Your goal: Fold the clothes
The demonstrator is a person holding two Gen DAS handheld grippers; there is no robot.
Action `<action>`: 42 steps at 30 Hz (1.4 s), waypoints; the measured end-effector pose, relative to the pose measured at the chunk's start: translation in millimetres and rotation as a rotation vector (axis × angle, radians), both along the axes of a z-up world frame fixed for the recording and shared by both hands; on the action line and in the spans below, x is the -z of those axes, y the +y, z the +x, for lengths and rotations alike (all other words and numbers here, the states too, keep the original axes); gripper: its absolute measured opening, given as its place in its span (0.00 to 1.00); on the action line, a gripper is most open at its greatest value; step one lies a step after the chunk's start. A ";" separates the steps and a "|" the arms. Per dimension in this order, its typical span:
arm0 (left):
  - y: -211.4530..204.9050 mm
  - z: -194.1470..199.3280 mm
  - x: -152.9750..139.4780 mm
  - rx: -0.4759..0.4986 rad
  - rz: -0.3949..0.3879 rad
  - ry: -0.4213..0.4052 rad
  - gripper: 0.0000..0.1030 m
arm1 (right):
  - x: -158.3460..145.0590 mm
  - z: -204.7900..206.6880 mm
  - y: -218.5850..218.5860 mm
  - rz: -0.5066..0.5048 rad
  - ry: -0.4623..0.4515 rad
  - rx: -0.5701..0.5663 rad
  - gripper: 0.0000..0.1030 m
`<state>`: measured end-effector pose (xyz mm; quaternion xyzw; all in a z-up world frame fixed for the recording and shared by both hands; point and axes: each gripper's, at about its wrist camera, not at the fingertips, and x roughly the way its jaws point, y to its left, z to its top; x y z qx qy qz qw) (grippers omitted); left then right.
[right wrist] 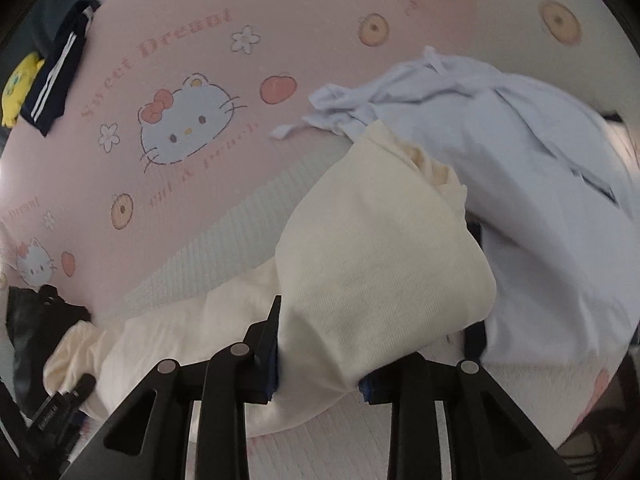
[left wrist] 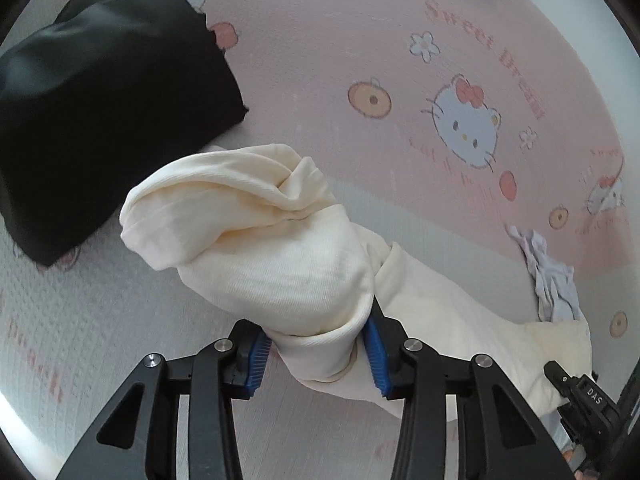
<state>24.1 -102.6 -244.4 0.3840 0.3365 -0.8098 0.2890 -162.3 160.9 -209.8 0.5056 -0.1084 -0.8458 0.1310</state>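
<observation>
Cream fabric [left wrist: 280, 248] is bunched up between both grippers, lifted clear of the pink-and-white cartoon-cat bedspread [left wrist: 360, 40] underneath. From the left wrist view, the left gripper [left wrist: 318, 354] has its blue pads [left wrist: 376, 356] pressed in on a thick gather of the cream garment, jaws narrowed around it, and the cloth bulges out beyond them in a rumpled lump toward the far left. From there the garment runs off to the right, where the tip of the right gripper [left wrist: 576, 392] shows at the near right edge, against the cloth. From the right wrist view, the right gripper [right wrist: 320, 376] is likewise clamped on a fat fold of the same cream garment [right wrist: 380, 260], its jaws drawn in and the fabric spilling over the right-hand finger, so the pad there is mostly hidden. A stretch of the garment sags leftward to the left gripper [right wrist: 60, 404] at the near left. A black garment [left wrist: 112, 100] lies on the bedspread to the far left, a pale blue crumpled garment [right wrist: 540, 200] lies just right of the cream one, and a navy piece with white stripes [right wrist: 56, 76] lies at the far edge beside something yellow [right wrist: 16, 88].
</observation>
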 end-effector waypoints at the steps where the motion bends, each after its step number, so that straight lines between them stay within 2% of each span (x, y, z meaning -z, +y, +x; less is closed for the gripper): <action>1: 2.4 0.1 1.3 0.016 -0.017 -0.010 0.38 | 1.3 4.2 2.9 -0.006 -0.007 0.005 0.28; 3: 6.4 0.0 4.2 0.047 -0.047 -0.029 0.38 | 2.6 10.2 7.4 -0.015 -0.018 0.003 0.28; 5: 5.0 -1.7 9.9 0.073 -0.038 -0.040 0.39 | 3.8 16.2 11.8 -0.023 -0.030 0.000 0.28; 8: -6.9 2.3 16.7 0.083 0.061 -0.032 0.46 | 10.1 19.3 19.0 -0.027 -0.076 -0.004 0.31; 10: -16.7 8.4 19.9 0.091 0.173 -0.019 0.53 | 16.3 17.8 23.0 -0.035 -0.119 -0.001 0.36; 12: -26.1 18.5 19.7 0.066 0.284 0.008 0.59 | 20.8 14.7 23.4 -0.035 -0.161 -0.035 0.47; 13: -29.2 25.3 18.3 0.046 0.328 0.023 0.62 | 21.3 14.1 23.6 -0.037 -0.174 -0.053 0.49; 15: -30.7 38.8 12.8 0.008 0.375 0.039 0.71 | 18.0 15.7 25.6 -0.062 -0.171 -0.078 0.60; 17: -23.0 43.1 0.9 0.036 0.330 0.014 0.76 | 15.1 20.0 27.5 -0.077 -0.176 -0.112 0.70; 19: -14.1 45.8 -11.4 0.074 0.275 -0.013 0.76 | 14.0 26.7 32.9 -0.083 -0.176 -0.117 0.72; 26: 59.8 -2.6 -54.1 0.489 -0.142 -0.178 0.76 | 11.0 36.2 58.4 -0.094 -0.165 -0.108 0.72; 29: 99.6 -24.2 -61.5 0.627 -0.285 -0.212 0.76 | 16.2 31.5 81.8 -0.230 -0.219 -0.024 0.73; 32: 135.5 -42.3 -63.1 0.746 -0.384 -0.216 0.76 | 30.7 26.3 107.1 -0.465 -0.291 0.082 0.75; 35: 166.7 -53.5 -57.7 0.869 -0.476 -0.216 0.76 | 46.9 24.5 123.4 -0.621 -0.346 0.159 0.75; 37: 183.5 -59.8 -51.6 0.943 -0.513 -0.222 0.76 | 56.4 25.2 131.4 -0.653 -0.366 0.199 0.75; 42: 224.4 -68.5 -33.4 1.119 -0.626 -0.247 0.76 | 64.5 23.2 145.6 -0.633 -0.368 0.269 0.75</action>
